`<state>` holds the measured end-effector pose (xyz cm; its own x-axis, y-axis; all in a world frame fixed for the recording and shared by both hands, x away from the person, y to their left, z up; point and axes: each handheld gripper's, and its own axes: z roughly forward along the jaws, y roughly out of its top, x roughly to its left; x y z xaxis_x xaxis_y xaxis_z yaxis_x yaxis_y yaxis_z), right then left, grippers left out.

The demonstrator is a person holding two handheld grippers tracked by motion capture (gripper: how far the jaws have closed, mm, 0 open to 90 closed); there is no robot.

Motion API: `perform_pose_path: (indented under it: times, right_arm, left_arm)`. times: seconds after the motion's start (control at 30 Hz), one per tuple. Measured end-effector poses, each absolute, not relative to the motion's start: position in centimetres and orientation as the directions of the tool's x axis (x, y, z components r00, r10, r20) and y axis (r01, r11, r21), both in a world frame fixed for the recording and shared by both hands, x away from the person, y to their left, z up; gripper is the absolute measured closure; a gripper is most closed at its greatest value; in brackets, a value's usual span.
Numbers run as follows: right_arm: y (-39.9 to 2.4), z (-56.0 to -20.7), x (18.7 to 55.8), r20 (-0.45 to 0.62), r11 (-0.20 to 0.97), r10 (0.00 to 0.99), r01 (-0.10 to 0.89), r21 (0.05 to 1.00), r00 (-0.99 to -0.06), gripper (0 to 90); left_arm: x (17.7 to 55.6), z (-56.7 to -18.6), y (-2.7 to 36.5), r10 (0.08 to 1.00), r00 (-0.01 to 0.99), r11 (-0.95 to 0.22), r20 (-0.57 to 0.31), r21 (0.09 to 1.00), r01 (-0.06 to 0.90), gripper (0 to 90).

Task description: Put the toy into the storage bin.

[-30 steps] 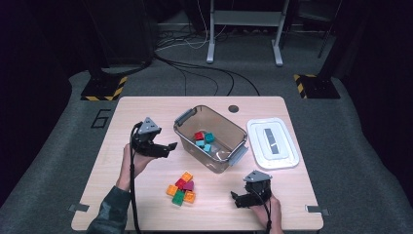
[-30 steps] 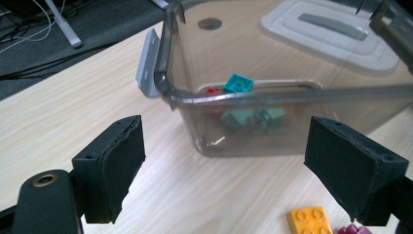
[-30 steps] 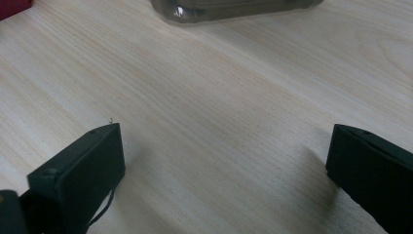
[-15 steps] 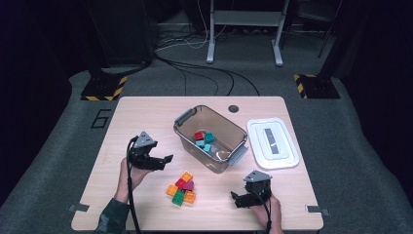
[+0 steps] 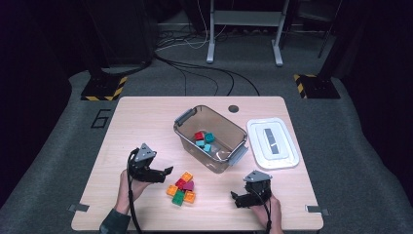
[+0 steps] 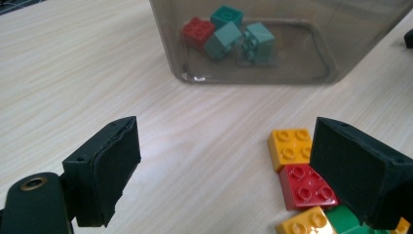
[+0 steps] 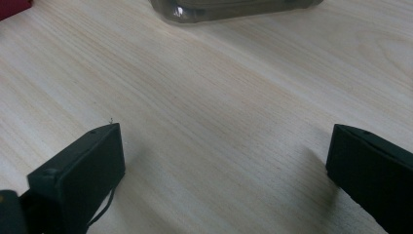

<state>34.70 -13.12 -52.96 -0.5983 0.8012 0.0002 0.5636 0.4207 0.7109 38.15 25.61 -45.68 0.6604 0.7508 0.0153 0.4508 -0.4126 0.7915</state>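
- You are at a pale wooden table [image 5: 146, 122] on grey carpet, with cables on the floor and a metal stand beyond it.
- A clear bin [image 5: 210, 138] sits mid-table holding red and teal bricks [image 6: 229, 31]; its white lid [image 5: 272, 143] lies flat just to the right.
- A loose pile of bricks [image 5: 181, 188] lies near the front edge.
- Your left gripper [image 6: 224, 170] is wide apart and empty, one jaw over the pile's edge.
- Your right gripper [image 7: 224, 170] is spread wide over bare wood, holding nothing.
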Motion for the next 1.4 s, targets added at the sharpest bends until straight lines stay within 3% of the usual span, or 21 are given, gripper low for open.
perform_pose_path:
  times: [0.97, 1.4]
  right_arm:
    - [-13.1, -53.0, 34.7, 0.001, 0.42, 0.801, 0.564, 0.711, -0.598, 0.0]
    - [-13.1, -53.0, 34.7, 0.001, 0.42, 0.801, 0.564, 0.711, -0.598, 0.0]
  left_arm:
    - [35.2, -51.3, 24.6, 0.746, 0.664, -0.425, -0.047, 0.734, 0.529, 9.5]
    - [35.9, -51.5, 26.5, 0.775, 0.628, -0.385, -0.066, 0.739, 0.553, 9.4]
